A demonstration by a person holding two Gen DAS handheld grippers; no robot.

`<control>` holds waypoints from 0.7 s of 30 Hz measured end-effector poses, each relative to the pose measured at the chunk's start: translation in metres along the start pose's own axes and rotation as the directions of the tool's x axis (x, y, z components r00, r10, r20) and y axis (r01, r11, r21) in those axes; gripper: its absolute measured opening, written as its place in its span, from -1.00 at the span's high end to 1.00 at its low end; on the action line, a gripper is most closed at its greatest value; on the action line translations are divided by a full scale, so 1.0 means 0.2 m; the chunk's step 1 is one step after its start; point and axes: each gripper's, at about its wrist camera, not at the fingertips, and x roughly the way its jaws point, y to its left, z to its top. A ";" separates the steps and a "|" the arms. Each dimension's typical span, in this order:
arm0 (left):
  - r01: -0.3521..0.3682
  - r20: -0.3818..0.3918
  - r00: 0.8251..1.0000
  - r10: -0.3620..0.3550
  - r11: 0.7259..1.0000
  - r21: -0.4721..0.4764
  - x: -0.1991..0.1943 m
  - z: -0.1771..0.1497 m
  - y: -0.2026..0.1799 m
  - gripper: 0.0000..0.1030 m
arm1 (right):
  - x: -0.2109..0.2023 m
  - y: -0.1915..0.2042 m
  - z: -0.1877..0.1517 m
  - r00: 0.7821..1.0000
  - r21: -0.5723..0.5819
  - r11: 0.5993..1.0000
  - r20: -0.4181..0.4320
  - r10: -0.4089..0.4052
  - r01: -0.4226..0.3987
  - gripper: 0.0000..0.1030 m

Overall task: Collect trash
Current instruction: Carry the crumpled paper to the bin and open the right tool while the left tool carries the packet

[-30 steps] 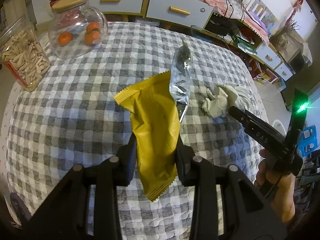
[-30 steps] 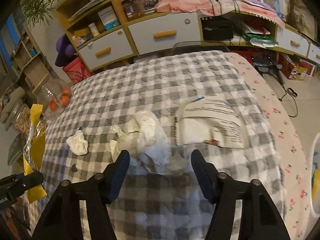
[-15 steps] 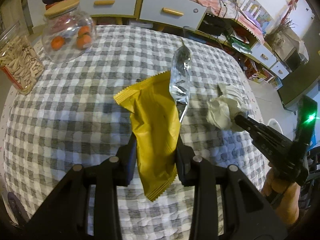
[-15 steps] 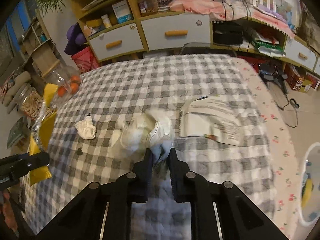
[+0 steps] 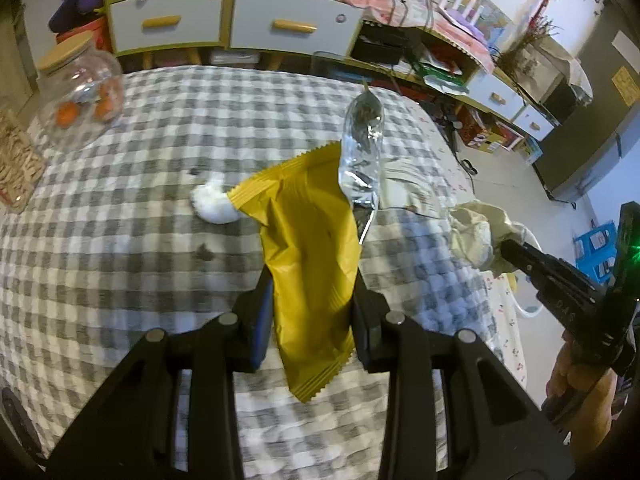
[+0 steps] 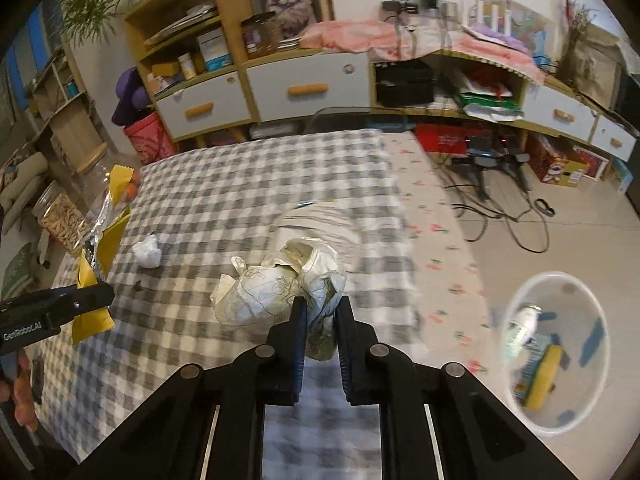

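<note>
My left gripper (image 5: 314, 284) is shut on a yellow snack wrapper (image 5: 312, 248) together with a clear silver wrapper (image 5: 362, 152), held above the checked table. My right gripper (image 6: 320, 312) is shut on a crumpled paper wad (image 6: 280, 284) and holds it lifted over the table's right part; it also shows in the left wrist view (image 5: 476, 236). A small white tissue ball (image 6: 148, 254) lies on the tablecloth, as does a flat printed paper bag (image 6: 320, 220). A white trash bin (image 6: 556, 356) with rubbish inside stands on the floor at the right.
A glass jar with oranges (image 5: 80, 96) and a jar of seeds (image 5: 16, 156) stand at the table's left edge. Drawers and shelves (image 6: 304, 88) line the far wall. Cables (image 6: 504, 208) lie on the floor at the right.
My right gripper closed on the crumpled paper wad and lifted it off the table toward the right. The left gripper kept holding the wrappers and rose a little.
</note>
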 end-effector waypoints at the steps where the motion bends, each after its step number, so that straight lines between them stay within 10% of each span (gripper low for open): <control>1: 0.007 -0.001 1.000 -0.007 1.000 0.004 0.01 0.00 -0.03 0.30 | -0.02 -0.03 -0.01 1.000 0.011 1.000 0.002 -0.011 0.011 0.71; 21: 0.098 -0.024 0.995 -0.095 0.987 0.131 0.17 -0.01 -0.54 0.30 | -0.39 -0.83 -0.20 0.970 0.285 0.929 -0.021 -0.242 0.238 0.71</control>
